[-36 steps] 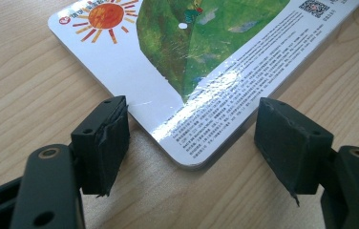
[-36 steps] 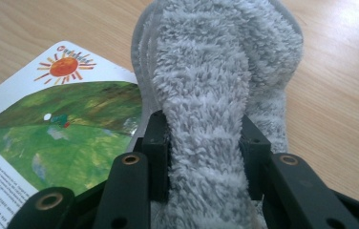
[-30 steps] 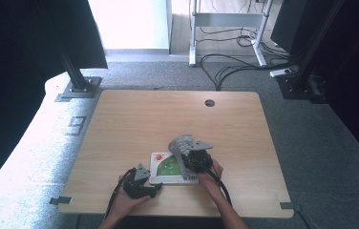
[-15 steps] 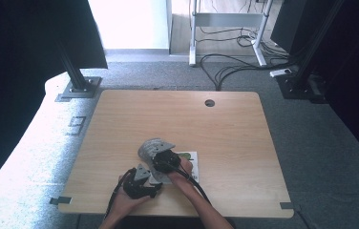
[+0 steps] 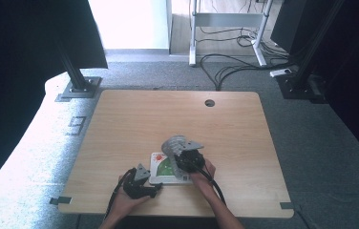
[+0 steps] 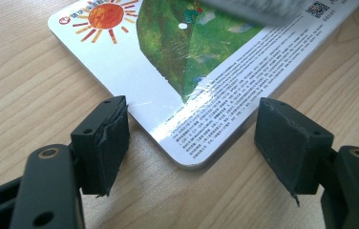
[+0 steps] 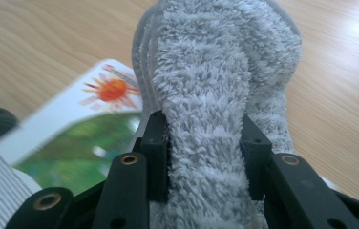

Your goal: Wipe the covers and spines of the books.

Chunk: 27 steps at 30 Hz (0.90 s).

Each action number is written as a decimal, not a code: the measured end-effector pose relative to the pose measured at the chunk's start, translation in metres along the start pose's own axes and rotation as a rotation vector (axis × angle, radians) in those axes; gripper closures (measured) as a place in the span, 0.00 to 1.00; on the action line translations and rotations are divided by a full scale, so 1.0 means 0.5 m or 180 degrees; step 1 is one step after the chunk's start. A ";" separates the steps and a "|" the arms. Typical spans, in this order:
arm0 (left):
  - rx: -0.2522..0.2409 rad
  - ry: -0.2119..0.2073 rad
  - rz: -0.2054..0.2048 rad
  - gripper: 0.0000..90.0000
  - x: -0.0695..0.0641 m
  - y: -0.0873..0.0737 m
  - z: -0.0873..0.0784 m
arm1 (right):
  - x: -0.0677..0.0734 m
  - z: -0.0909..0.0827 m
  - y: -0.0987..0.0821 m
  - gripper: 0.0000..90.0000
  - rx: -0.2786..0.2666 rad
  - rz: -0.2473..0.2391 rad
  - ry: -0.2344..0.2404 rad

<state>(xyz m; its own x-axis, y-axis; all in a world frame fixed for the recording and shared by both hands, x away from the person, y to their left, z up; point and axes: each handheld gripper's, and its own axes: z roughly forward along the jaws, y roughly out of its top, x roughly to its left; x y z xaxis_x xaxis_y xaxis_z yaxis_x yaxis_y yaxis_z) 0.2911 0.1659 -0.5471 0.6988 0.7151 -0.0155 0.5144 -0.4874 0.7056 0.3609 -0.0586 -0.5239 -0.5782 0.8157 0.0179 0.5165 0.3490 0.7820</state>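
Note:
A white board book [image 5: 161, 171] with an orange sun and a green leaf on its cover [image 6: 168, 62] lies flat near the table's front edge. My left gripper [image 5: 150, 184] lies level on the table with its jaws set wide around the book's near corner [image 6: 192, 129], and both pads touch the book's edges. My right gripper [image 5: 181, 153] is shut on a folded grey fluffy cloth [image 7: 216, 71], which bulges out past the jaws [image 7: 204, 138]. The cloth [image 5: 176, 143] hangs over the book's right part, and the book's cover [image 7: 72, 129] is blurred to the left of it.
The wooden table [image 5: 168, 114] has a round cable hole [image 5: 209, 102] near its far edge. Both forearms come in over the front edge. Beyond the table are grey carpet, black stand bases [image 5: 78, 88] and loose cables [image 5: 235, 62].
The right gripper with the cloth swept left across the book, then came back to the right. The left gripper and the book stayed put.

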 end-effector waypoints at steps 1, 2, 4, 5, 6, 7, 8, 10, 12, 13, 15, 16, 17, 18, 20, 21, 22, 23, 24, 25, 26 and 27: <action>0.0003 0.0002 0.0004 0.31 0.000 0.000 0.000 | -0.009 -0.008 -0.006 0.70 -0.0010 0.0019 -0.0044; 0.0003 0.0003 0.0003 0.31 0.000 0.000 0.000 | -0.019 -0.015 -0.012 0.70 -0.0024 0.0028 -0.0074; 0.0006 0.0003 0.0001 0.31 0.000 0.000 0.000 | -0.035 -0.028 -0.022 0.70 -0.0035 0.0086 -0.0133; 0.0007 0.0006 0.0001 0.31 0.000 0.000 0.000 | -0.041 -0.033 -0.026 0.70 -0.0044 0.0122 -0.0144; 0.0006 0.0005 0.0001 0.31 0.000 0.000 0.000 | -0.046 -0.036 -0.030 0.70 -0.0060 0.0144 -0.0155; 0.0008 0.0009 0.0001 0.31 0.000 0.001 0.000 | -0.047 -0.040 -0.032 0.70 -0.0072 0.0162 -0.0166; 0.0008 0.0004 0.0000 0.30 0.000 0.001 0.000 | -0.045 -0.043 -0.032 0.70 -0.0102 0.0156 -0.0172; 0.0008 0.0006 -0.0002 0.30 0.000 0.001 0.000 | -0.031 -0.048 -0.029 0.70 -0.0177 0.0092 -0.0115; 0.0006 0.0008 -0.0007 0.30 -0.001 0.001 0.001 | -0.008 -0.048 -0.022 0.70 -0.0216 0.0004 -0.0027; 0.0011 0.0008 0.0003 0.30 0.000 0.001 0.000 | 0.007 -0.047 -0.018 0.70 -0.0219 -0.0032 0.0039; 0.0011 0.0006 0.0000 0.30 0.000 0.001 0.000 | 0.037 -0.039 -0.010 0.70 -0.0214 -0.0138 0.0175; 0.0011 0.0007 0.0002 0.30 0.000 0.001 0.000 | 0.053 -0.033 -0.007 0.70 -0.0203 -0.0182 0.0254; 0.0011 0.0005 -0.0002 0.30 0.000 0.001 0.000 | 0.069 -0.027 -0.005 0.70 -0.0181 -0.0222 0.0330; 0.0009 0.0003 -0.0004 0.30 0.000 0.001 0.000 | 0.084 -0.020 -0.003 0.70 -0.0156 -0.0262 0.0404; 0.0013 0.0006 0.0001 0.30 0.000 0.001 0.000 | 0.112 -0.006 -0.002 0.70 -0.0096 -0.0350 0.0512; 0.0018 0.0006 0.0000 0.30 0.000 0.001 0.000 | 0.122 0.000 -0.002 0.69 -0.0066 -0.0384 0.0538; 0.0019 0.0005 0.0003 0.30 0.000 0.001 0.000 | 0.132 0.006 -0.002 0.69 -0.0033 -0.0407 0.0546; 0.0019 0.0006 0.0002 0.31 0.000 0.001 0.000 | 0.137 0.010 -0.002 0.69 -0.0024 -0.0452 0.0525; 0.0018 0.0006 0.0002 0.31 0.000 0.001 0.000 | 0.140 0.013 -0.003 0.69 -0.0015 -0.0469 0.0507; 0.0018 0.0006 0.0002 0.31 0.000 0.001 0.000 | 0.138 0.013 -0.003 0.69 -0.0008 -0.0453 0.0511; 0.0018 0.0001 0.0002 0.30 0.000 0.001 0.000 | 0.135 0.012 -0.004 0.69 -0.0004 -0.0425 0.0523; 0.0016 -0.0005 0.0004 0.30 0.000 0.001 0.000 | 0.130 0.010 -0.005 0.69 -0.0009 -0.0419 0.0520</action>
<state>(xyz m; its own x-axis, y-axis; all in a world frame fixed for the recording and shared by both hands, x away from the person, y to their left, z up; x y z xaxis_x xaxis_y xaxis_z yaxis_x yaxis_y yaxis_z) 0.2913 0.1656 -0.5469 0.7002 0.7137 -0.0159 0.5161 -0.4907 0.7021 0.3249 -0.0043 -0.5278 -0.7355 0.6774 0.0160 0.4281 0.4462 0.7859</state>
